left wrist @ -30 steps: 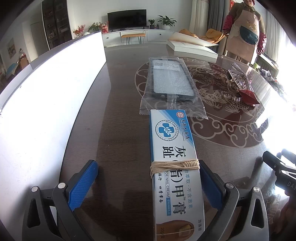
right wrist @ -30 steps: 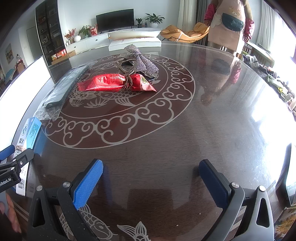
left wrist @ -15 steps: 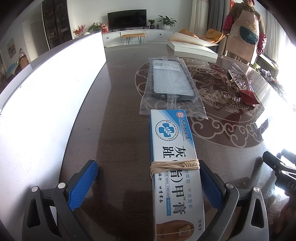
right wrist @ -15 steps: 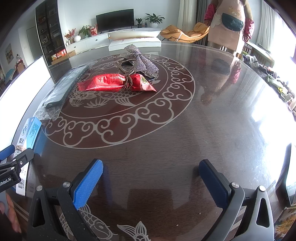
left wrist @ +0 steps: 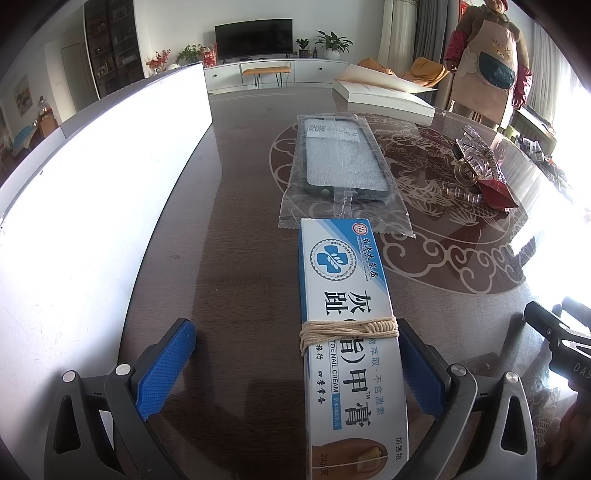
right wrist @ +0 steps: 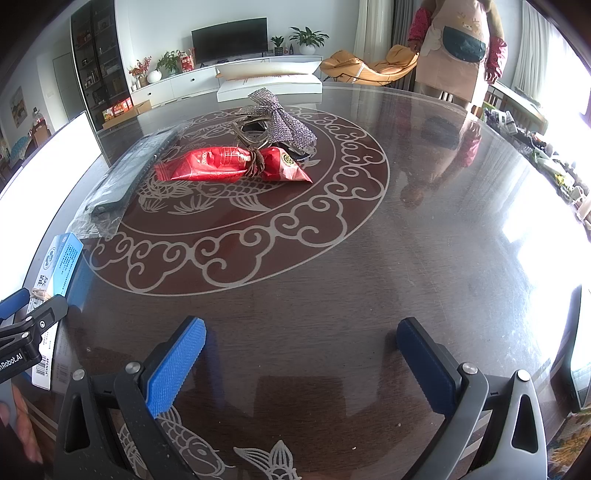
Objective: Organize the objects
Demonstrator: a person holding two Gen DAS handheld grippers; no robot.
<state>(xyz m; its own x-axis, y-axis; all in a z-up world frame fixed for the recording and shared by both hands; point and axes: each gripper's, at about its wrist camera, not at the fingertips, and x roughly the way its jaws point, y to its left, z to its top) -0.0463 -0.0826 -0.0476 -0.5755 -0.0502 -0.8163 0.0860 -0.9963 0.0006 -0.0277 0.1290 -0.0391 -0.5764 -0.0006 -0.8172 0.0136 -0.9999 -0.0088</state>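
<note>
Two tongs: the left tongs (left wrist: 295,362) and right tongs (right wrist: 301,354) are spread wide; nothing is gripped.
Nail cream box (left wrist: 351,332): laid flat on the table (left wrist: 236,221), twine-bound, beside the left tongs' right pad (left wrist: 421,369), well apart from the left pad.
Phone case bag (left wrist: 341,166): just beyond the box's far end.
Red packet (right wrist: 236,164): farther from the box, past the bag.
Risk: if closed off-centre, the box could be pushed sideways or skewed, judging from the uneven gap.
Change: none is seen against the earlier frames; everything is matched.

Home living room, television (left wrist: 253,38), houseplants (right wrist: 308,36), dining table (right wrist: 369,258)
</note>
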